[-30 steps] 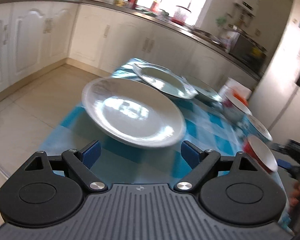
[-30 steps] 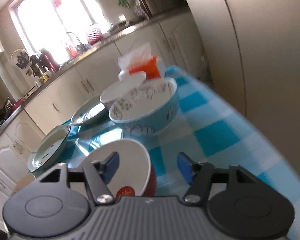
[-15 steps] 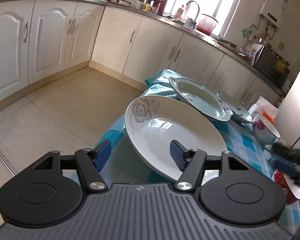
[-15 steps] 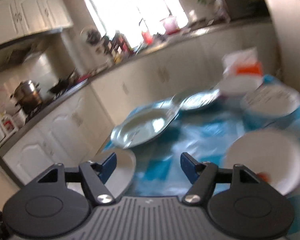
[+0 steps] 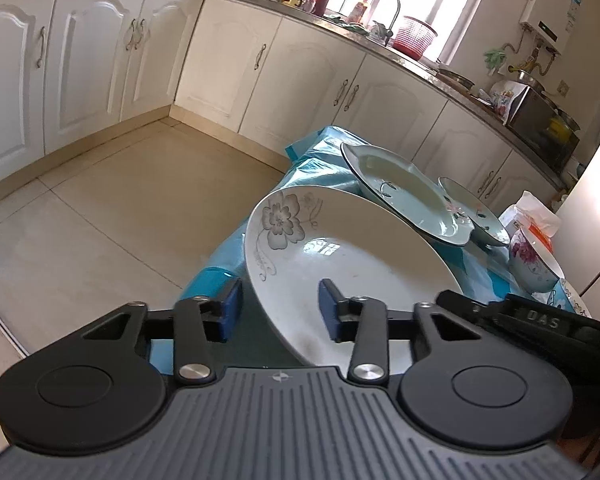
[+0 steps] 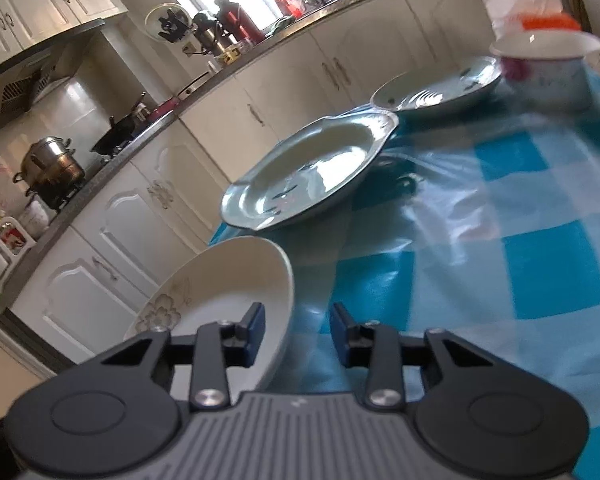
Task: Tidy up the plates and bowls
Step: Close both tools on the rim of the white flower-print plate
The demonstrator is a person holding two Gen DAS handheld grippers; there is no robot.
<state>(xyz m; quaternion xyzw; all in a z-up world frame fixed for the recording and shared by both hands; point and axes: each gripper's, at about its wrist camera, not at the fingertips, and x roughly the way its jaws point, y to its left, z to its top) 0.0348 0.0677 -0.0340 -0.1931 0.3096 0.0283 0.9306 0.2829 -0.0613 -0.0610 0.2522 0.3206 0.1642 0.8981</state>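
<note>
A white plate with a grey flower print point(image 5: 340, 264) lies at the near corner of the table, its edge over the side. My left gripper point(image 5: 279, 311) has the plate's near rim between its blue pads. The jaws are closing, and a gap still shows on both sides. My right gripper point(image 6: 298, 332) straddles the opposite rim of the same white plate point(image 6: 228, 300). Its jaws are closing too, with the pads not touching the rim. In the left wrist view the right gripper's black body point(image 5: 540, 322) reaches in from the right.
Behind the white plate lie a pale green plate point(image 5: 404, 192) point(image 6: 308, 176) and a smaller one point(image 5: 472, 216) point(image 6: 436, 88). Further back stand a flowered bowl point(image 5: 534, 264) point(image 6: 544, 68) and a white-orange bag point(image 6: 528, 12). The blue-checked tablecloth point(image 6: 520, 220) drops to the tiled floor point(image 5: 100, 220).
My right gripper has swung left from the bowls to the white plate's rim. The left gripper has moved in on the near rim. Both pairs of jaws have narrowed.
</note>
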